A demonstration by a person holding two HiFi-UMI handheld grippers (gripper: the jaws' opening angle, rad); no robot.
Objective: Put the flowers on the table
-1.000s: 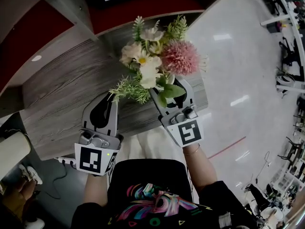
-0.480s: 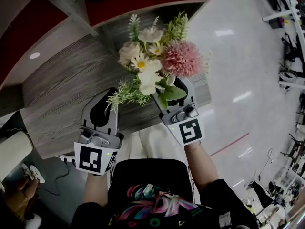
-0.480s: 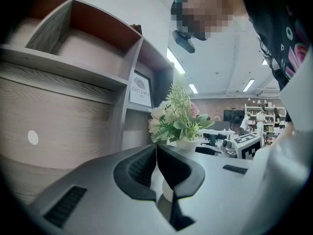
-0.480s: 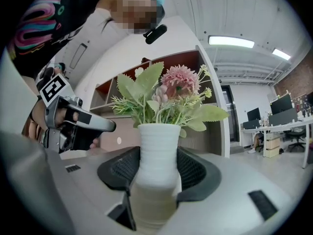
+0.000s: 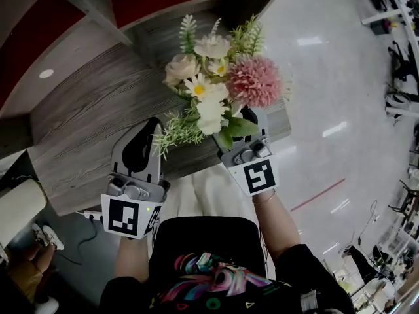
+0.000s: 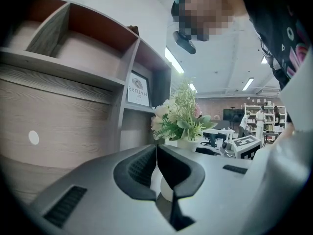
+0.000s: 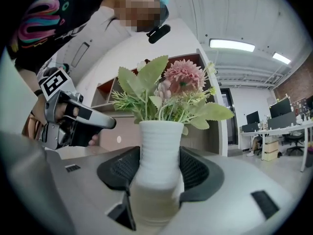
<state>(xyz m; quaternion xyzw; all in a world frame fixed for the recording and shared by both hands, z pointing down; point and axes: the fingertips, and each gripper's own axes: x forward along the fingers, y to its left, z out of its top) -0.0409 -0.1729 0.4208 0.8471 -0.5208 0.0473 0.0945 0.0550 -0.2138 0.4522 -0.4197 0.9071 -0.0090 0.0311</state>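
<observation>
A bunch of artificial flowers [image 5: 216,84], pink, white and cream with green leaves, stands in a ribbed white vase [image 7: 159,151]. My right gripper [image 5: 243,120] is shut on the vase body and holds it upright above the near right corner of the wood-grain table [image 5: 85,123]. In the right gripper view the pads [image 7: 195,168] press both sides of the vase under the flowers [image 7: 178,84]. My left gripper [image 5: 152,128] hovers to the left of the bunch, shut and empty. The left gripper view shows its closed jaws, with the flowers [image 6: 182,115] beyond them.
A shelf unit with a red back panel [image 5: 177,12] rises behind the table, and a small sign [image 6: 139,88] stands on it. Glossy white floor [image 5: 327,77] lies to the right of the table edge. Office desks [image 7: 279,126] stand far off.
The right gripper and the flowers have drifted slightly forward and right over the table corner. The left gripper has hardly moved.
</observation>
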